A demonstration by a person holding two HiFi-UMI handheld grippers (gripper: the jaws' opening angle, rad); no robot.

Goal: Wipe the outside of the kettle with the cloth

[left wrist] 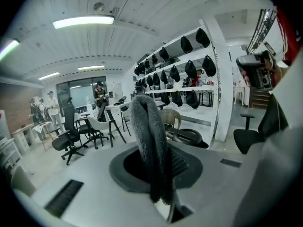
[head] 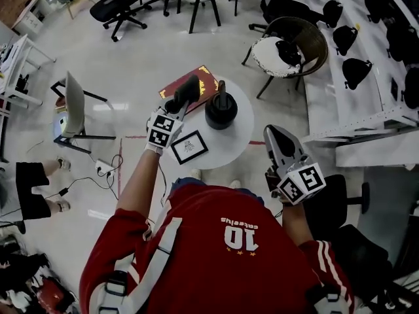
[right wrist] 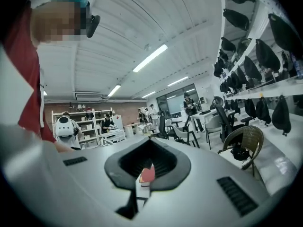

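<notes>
step: cloth in hand, wiping not yet begun | left gripper (head: 177, 103) pinches cloth (left wrist: 147, 136) just beside kettle (head: 221, 109) on round table (head: 230, 144) | right gripper (head: 273, 133) pressed together, empty, off to the side | next: likely press cloth to kettle wall

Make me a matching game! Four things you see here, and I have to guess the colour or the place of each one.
Things:
1. cloth
2. kettle
3. book
4. picture frame

Matches:
A. black, standing upright on the round table
B. red, at the table's far edge
C. gripped in the left hand-held gripper
D. lying flat at the table's near edge

Pairs: 1-C, 2-A, 3-B, 4-D
</notes>
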